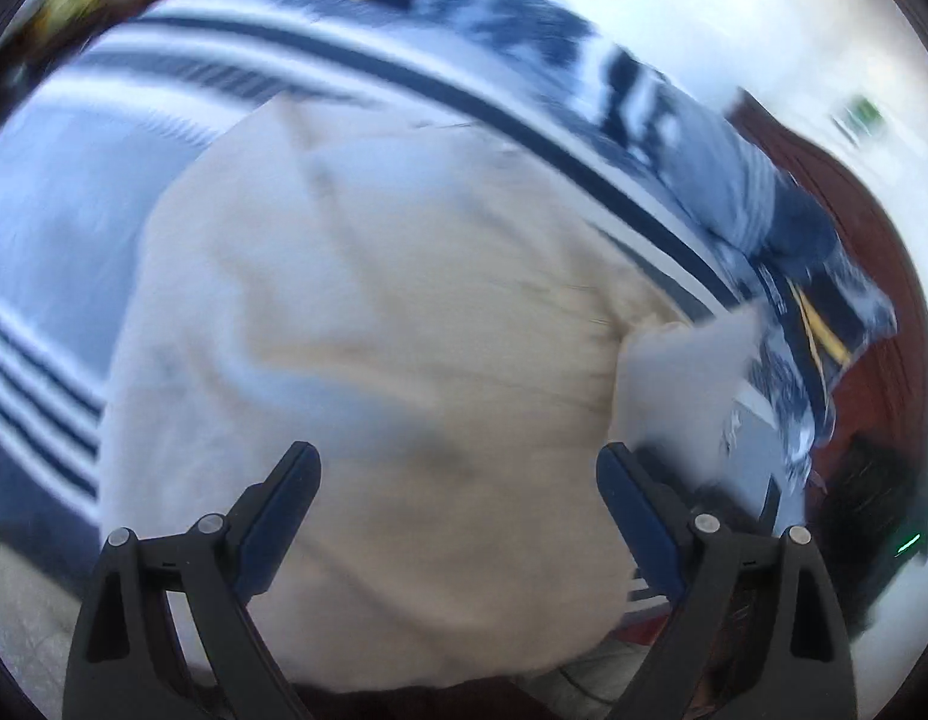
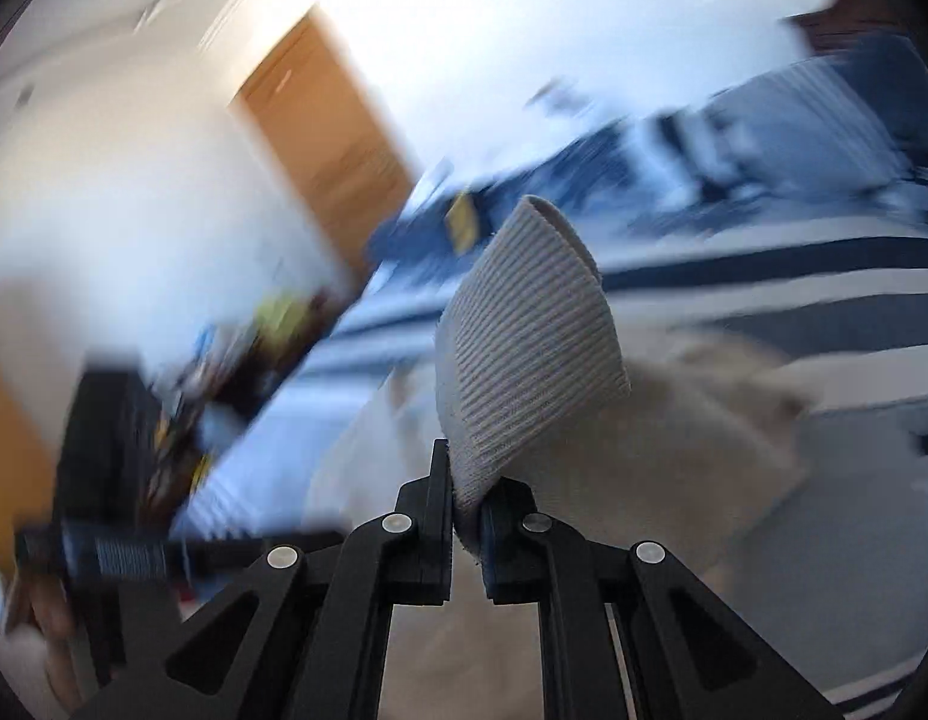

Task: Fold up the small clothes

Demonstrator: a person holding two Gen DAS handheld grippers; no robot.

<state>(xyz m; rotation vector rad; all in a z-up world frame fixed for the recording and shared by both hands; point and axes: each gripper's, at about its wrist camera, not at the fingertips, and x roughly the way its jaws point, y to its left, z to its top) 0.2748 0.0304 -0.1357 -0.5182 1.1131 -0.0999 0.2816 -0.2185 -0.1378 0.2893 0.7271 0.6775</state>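
A small beige garment (image 1: 374,312) lies spread on a blue-and-white striped bedspread (image 1: 56,192). My left gripper (image 1: 458,468) is open above the garment's near edge, with nothing between its fingers. My right gripper (image 2: 464,492) is shut on the garment's ribbed grey waistband (image 2: 524,348), which stands up lifted from between the jaws. The rest of the beige garment (image 2: 674,432) trails below and to the right. Both views are motion-blurred.
The striped bedspread (image 2: 824,276) covers the bed. A dark wooden bed frame (image 1: 872,252) runs along the right of the left wrist view. A wooden door (image 2: 326,132) and white wall stand behind. Dark clutter (image 2: 164,420) sits at the bed's left side.
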